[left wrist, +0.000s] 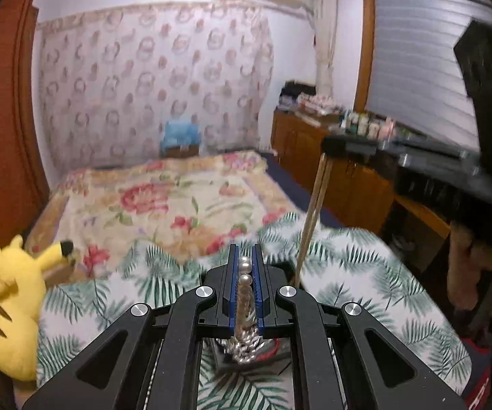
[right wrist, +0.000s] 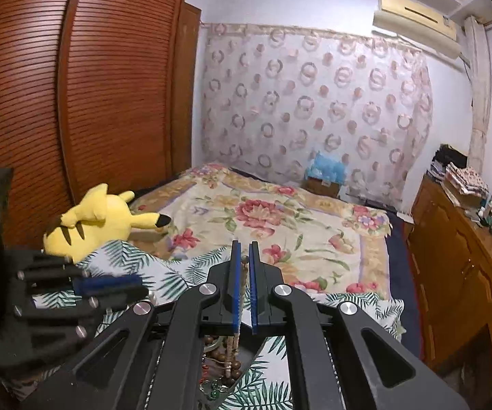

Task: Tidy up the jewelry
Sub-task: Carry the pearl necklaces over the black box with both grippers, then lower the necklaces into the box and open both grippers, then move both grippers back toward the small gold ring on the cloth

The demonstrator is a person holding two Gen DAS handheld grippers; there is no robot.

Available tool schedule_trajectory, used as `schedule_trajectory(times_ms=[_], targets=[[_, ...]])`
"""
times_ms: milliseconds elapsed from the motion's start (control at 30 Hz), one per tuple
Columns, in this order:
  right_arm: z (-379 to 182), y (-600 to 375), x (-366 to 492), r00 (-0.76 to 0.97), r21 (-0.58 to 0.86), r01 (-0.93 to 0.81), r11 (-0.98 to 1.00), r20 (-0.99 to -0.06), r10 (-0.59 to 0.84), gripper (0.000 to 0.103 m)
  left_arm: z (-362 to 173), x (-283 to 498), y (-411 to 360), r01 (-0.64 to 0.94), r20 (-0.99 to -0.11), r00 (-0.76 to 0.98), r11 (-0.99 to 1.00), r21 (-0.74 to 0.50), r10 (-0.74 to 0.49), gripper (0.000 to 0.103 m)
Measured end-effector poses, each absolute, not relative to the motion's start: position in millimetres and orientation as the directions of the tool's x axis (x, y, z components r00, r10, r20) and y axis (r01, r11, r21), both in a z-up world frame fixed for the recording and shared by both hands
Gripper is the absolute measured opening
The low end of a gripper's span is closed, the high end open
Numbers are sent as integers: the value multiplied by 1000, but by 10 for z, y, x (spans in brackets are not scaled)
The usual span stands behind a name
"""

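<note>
My left gripper (left wrist: 245, 256) is shut on a pearl necklace (left wrist: 244, 266); its pearls run between the blue pads and hang down below the jaws over a dark tray (left wrist: 276, 353). My right gripper (right wrist: 244, 253) is shut on a brown beaded necklace (right wrist: 244, 273), whose strand hangs down to a pile of bead jewelry (right wrist: 227, 365) on the leaf-print cloth (right wrist: 266, 386). In the left wrist view the right gripper (left wrist: 348, 145) shows at right with a thin taut strand (left wrist: 310, 218) dropping from it. The left gripper (right wrist: 109, 285) shows at left in the right wrist view.
A yellow plush toy (left wrist: 10, 307) lies at the left by the wooden wardrobe (right wrist: 75, 102). A bed with a floral blanket (right wrist: 263, 218) lies beyond. A wooden dresser (right wrist: 457, 266) with bottles stands at the right.
</note>
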State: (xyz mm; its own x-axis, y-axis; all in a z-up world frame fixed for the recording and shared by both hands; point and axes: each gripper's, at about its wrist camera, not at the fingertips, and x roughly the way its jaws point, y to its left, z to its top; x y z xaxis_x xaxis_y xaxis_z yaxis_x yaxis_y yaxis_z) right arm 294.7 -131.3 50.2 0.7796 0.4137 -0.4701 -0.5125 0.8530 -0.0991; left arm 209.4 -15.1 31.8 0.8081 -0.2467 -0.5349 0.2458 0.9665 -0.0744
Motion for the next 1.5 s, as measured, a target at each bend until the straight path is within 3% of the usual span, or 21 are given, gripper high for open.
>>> schedule_trajectory(times_ms=[433, 867, 1067, 1200, 1333, 1500], targets=[[-224, -1241, 3180, 686, -49, -534, 844, -609, 398, 5, -150, 2002, -256, 262, -611, 752, 963, -69, -249, 7], [-736, -1188, 3138, 618, 24, -552, 834, -660, 427, 6, -408, 1840, -208, 234, -658, 724, 971, -46, -206, 12], [-764, -1172, 3131, 629, 16, -550, 835, -649, 427, 6, -469, 1698, -126, 224, -661, 725, 974, -43, -195, 26], [-720, -1170, 3148, 641, 10, -545, 838, -639, 425, 6, -514, 1564, -34, 210, -658, 729, 976, -48, -189, 44], [-713, -1164, 3164, 638, 11, -547, 837, -642, 426, 6, -552, 1441, 49, 186, -651, 742, 982, -33, -163, 75], [-765, -1131, 3156, 628, 16, -551, 834, -651, 427, 6, -599, 1351, 148, 174, -657, 739, 984, -29, -150, 85]])
